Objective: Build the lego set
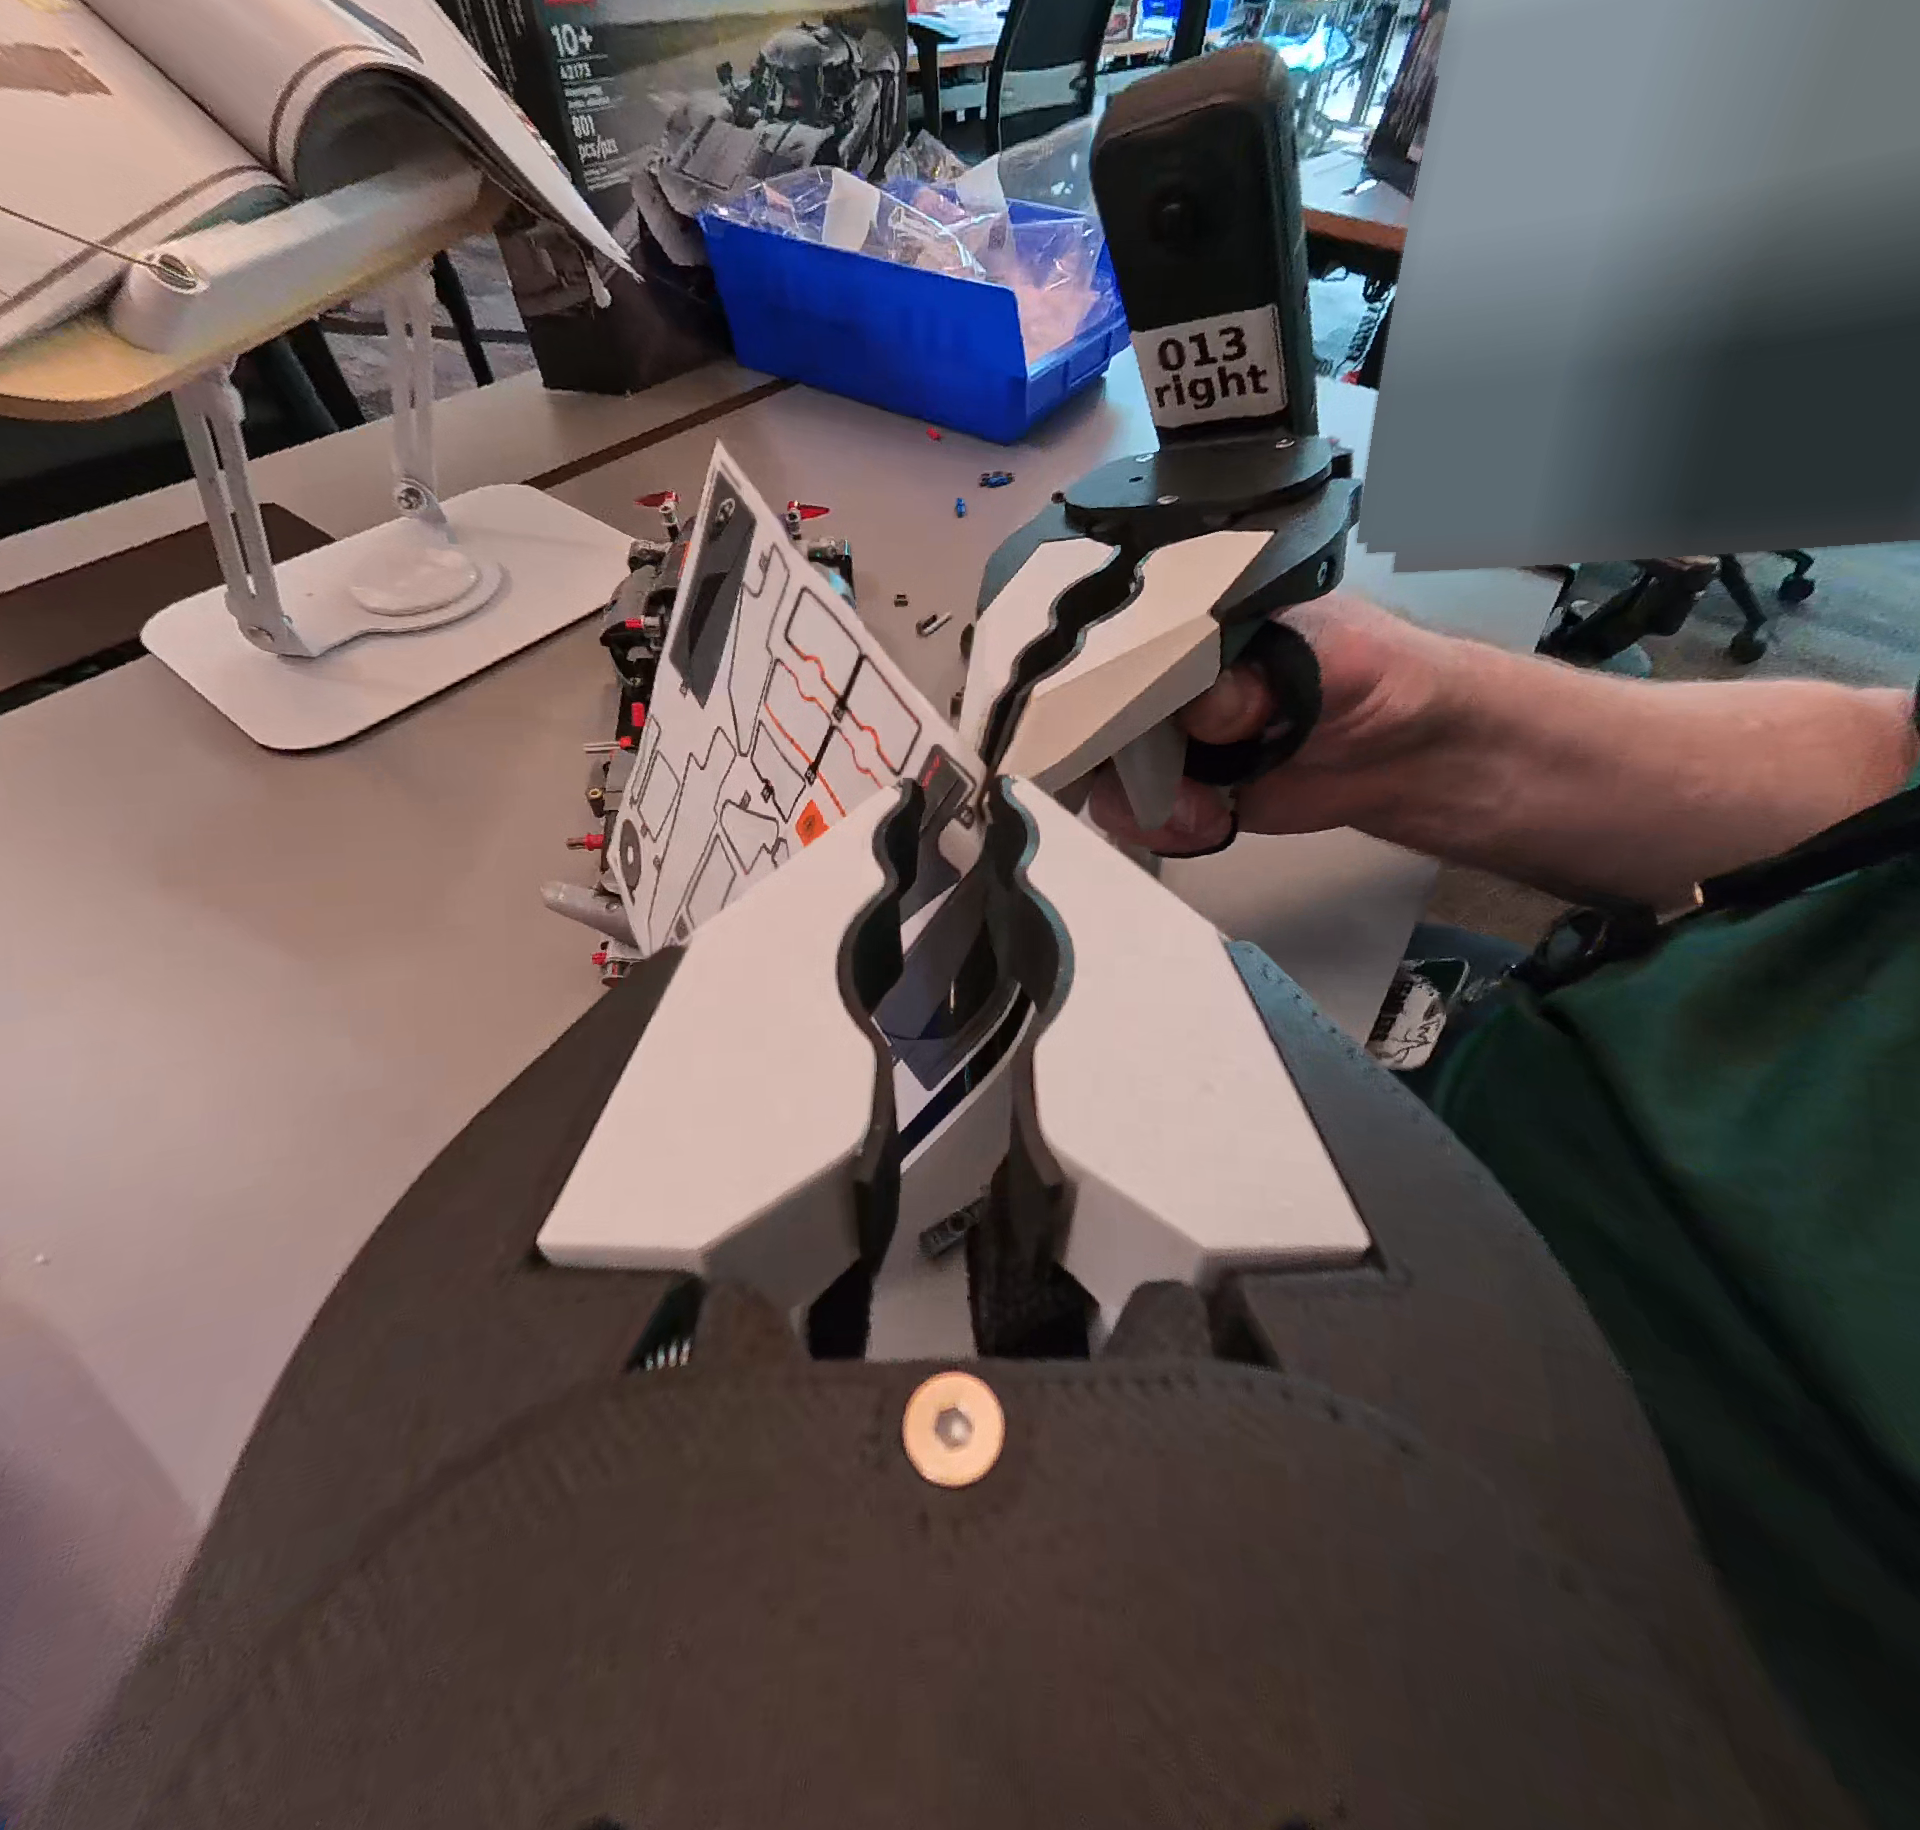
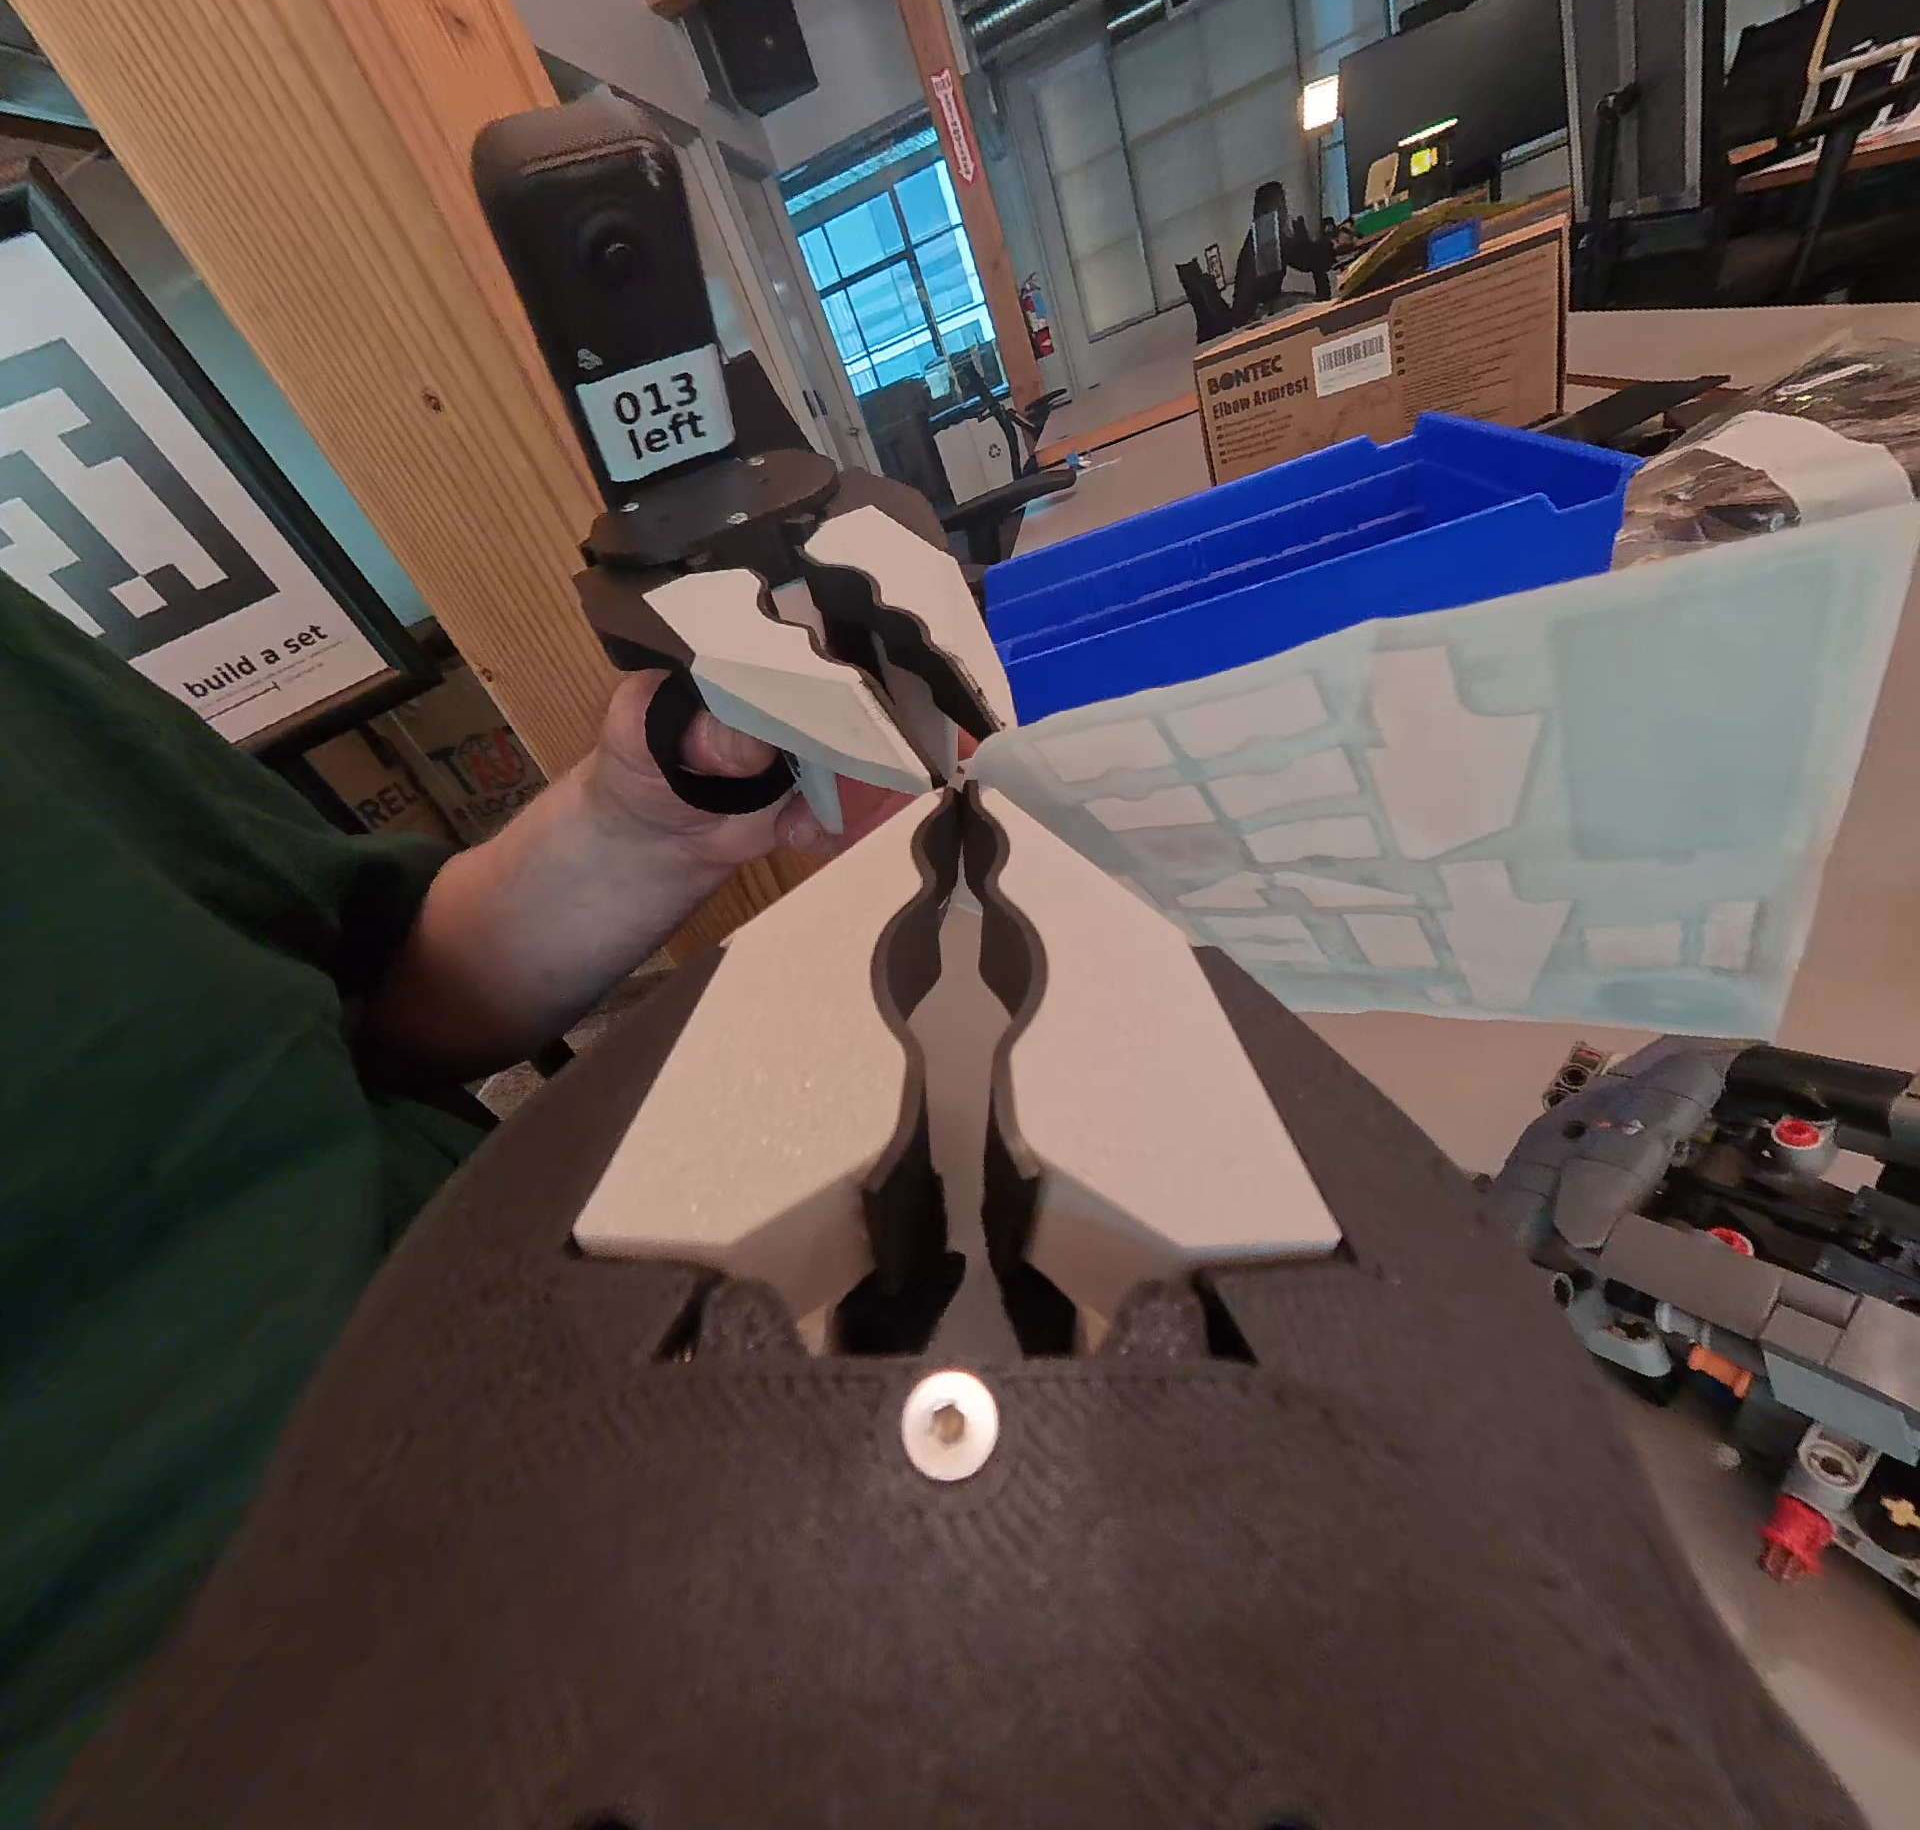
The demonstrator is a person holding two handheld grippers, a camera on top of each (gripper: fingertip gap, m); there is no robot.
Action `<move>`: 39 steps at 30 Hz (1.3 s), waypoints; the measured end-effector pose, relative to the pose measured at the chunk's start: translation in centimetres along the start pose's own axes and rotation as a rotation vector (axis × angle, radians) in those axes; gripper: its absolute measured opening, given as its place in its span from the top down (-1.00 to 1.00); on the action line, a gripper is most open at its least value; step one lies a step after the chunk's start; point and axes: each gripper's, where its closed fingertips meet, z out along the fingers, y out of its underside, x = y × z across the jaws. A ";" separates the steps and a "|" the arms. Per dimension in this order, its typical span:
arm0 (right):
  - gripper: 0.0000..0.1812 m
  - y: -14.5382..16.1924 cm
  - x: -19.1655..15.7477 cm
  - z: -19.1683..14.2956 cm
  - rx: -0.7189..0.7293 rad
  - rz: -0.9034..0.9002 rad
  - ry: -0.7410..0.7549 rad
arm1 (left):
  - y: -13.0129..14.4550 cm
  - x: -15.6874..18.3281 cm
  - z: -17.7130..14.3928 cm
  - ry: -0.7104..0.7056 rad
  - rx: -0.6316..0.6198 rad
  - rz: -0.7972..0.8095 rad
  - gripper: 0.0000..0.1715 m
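At frame centre, the left hand-held gripper [image 1: 961, 814] clamps the sticker sheet [image 1: 769, 710] by its corner; the right hand-held gripper [image 2: 956, 793], clenched, seemingly pinches a sticker there. Light, floppy, tearable: grip edges.

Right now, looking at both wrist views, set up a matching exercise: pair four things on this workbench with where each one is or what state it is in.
Things:
1. sticker sheet
2. blue bin
3. instruction booklet
4. lego model

Places or states:
A. lying open on a white stand
B. resting on the table, partly built
C. holding clear plastic bags
D. gripped at one corner by both tongs

Pairs: 1-D, 2-C, 3-A, 4-B
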 end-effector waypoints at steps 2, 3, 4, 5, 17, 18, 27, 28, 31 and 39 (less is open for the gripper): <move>1.00 0.1 -0.1 0.0 -0.012 -0.010 -0.005 | -0.1 0.0 0.0 0.023 0.015 -0.029 0.88; 1.00 0.3 -0.3 0.1 -0.026 -0.020 -0.010 | 0.0 0.2 0.1 0.044 0.015 -0.040 0.90; 1.00 0.4 -0.4 0.2 -0.033 -0.028 -0.015 | 0.0 0.3 0.2 0.059 0.016 -0.050 0.91; 1.00 0.4 -0.4 0.3 -0.034 -0.031 -0.013 | 0.0 0.3 0.2 0.066 0.019 -0.055 0.91; 1.00 0.2 -0.6 0.1 0.004 -0.015 -0.045 | -0.1 0.7 0.1 0.099 0.036 -0.079 0.96; 1.00 0.2 -0.6 0.2 0.006 -0.013 -0.045 | -0.1 0.7 0.1 0.102 0.039 -0.084 0.95; 1.00 -0.5 -1.3 0.2 0.051 0.009 -0.097 | -1.0 1.0 -0.5 0.239 0.129 -0.212 0.99; 1.00 -0.7 -1.5 0.2 0.057 0.010 -0.106 | -1.1 1.1 -0.6 0.264 0.144 -0.232 0.99; 1.00 -1.1 -1.9 0.0 0.079 0.016 -0.135 | -1.7 1.4 -0.8 0.338 0.197 -0.299 1.00; 1.00 -1.3 -2.1 -0.1 0.096 0.024 -0.148 | -2.1 1.6 -1.0 0.424 0.272 -0.416 1.00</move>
